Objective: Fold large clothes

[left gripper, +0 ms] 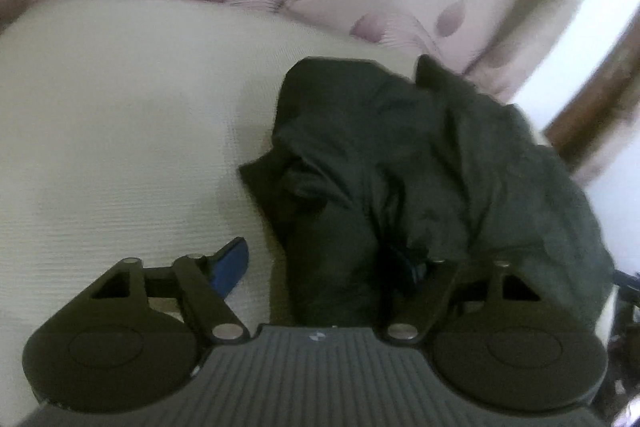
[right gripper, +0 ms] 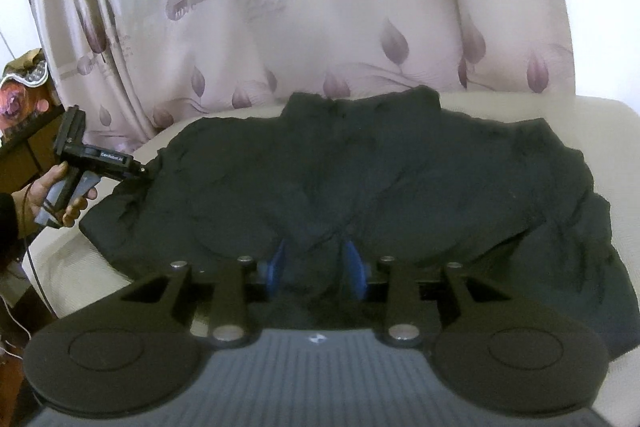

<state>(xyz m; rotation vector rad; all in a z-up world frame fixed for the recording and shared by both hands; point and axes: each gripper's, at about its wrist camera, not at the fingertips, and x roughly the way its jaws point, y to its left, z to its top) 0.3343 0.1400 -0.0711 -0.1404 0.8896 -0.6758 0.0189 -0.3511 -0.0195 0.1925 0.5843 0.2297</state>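
Observation:
A large black garment (right gripper: 360, 179) lies crumpled across a cream cushioned surface (right gripper: 592, 111). In the right wrist view my right gripper (right gripper: 318, 261) has its blue fingertips (right gripper: 354, 263) set apart around a fold at the garment's near edge. The left gripper (right gripper: 140, 171) shows at the far left, held in a hand, its tip at the garment's left end. In the left wrist view the garment (left gripper: 420, 163) fills the right half. My left gripper (left gripper: 324, 263) is wide apart, one blue finger (left gripper: 230, 265) on the cream surface (left gripper: 120, 131), the other hidden under the cloth.
A pale curtain with purple leaf print (right gripper: 320, 7) hangs right behind the surface. Dark wooden furniture (right gripper: 24, 147) with a patterned item stands at the far left. A brown wooden frame (left gripper: 600, 79) is at the right in the left wrist view.

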